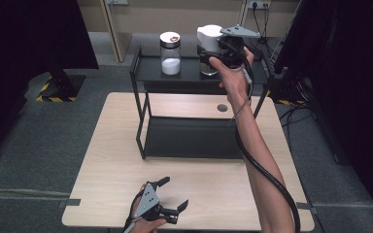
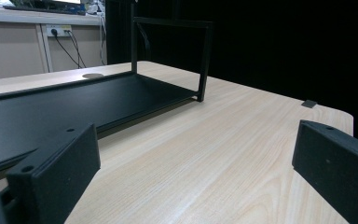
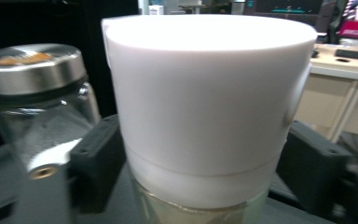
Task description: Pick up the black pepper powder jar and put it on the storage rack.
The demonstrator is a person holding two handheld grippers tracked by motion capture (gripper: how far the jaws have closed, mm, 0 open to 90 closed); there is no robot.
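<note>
A glass jar with a tall white lid (image 1: 209, 35) stands on the top shelf of a black rack (image 1: 148, 73), at its right. My right gripper (image 1: 212, 51) is raised to it, held level, with a jaw on each side of the lid. In the right gripper view the white lid (image 3: 205, 102) stands between the black jaws of that gripper (image 3: 205, 165), which sit very close beside it without visibly pressing. My left gripper (image 1: 174, 193) rests low at the table's near edge, open, with nothing between its jaws (image 2: 196, 168).
A second glass jar with a metal lid (image 1: 170, 53) and white powder stands left of the white-lidded one, close by (image 3: 32, 65). The rack's lower shelf (image 1: 189, 138) lies on the wooden table (image 1: 116, 165). A cable runs along the right forearm.
</note>
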